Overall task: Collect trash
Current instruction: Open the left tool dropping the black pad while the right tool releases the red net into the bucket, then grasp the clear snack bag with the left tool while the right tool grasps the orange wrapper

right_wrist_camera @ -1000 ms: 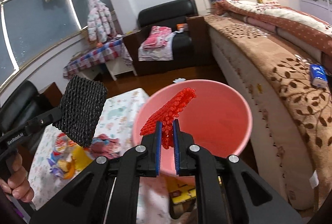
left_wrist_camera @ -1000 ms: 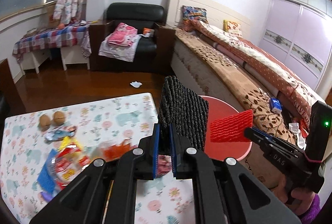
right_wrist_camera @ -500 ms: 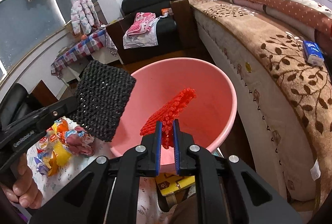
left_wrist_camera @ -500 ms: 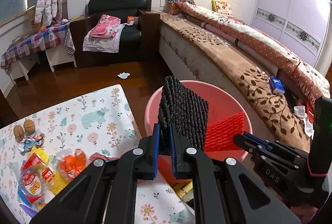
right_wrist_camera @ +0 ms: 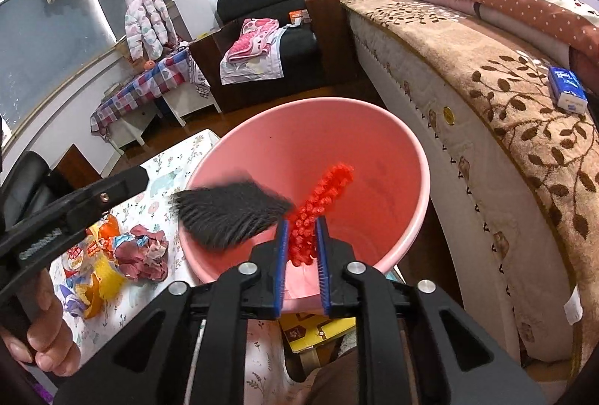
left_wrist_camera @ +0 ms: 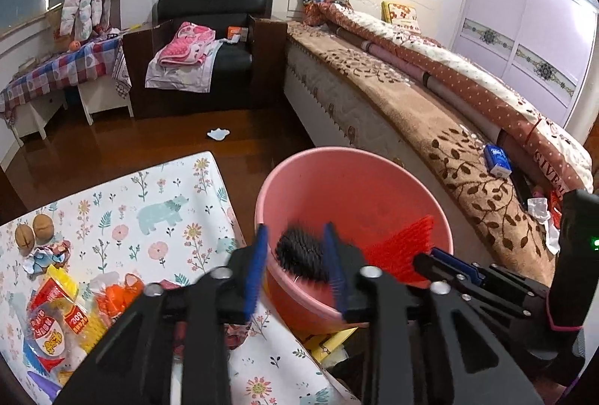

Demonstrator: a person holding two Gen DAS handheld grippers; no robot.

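I am spreading the left gripper jaws, dropping the black mesh pad into the pink basin at centre frame. The right gripper jaws are opening around the red mesh pad. Both look light and floppy; edge pinches suit them. Wrappers are waiting lower left on the bench.

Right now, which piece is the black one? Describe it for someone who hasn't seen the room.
Beside the bed stands a pink basin. Two mesh pads hang over its mouth. Yours is the black mesh pad, blurred and table-side; the red mesh pad is its neighbour.
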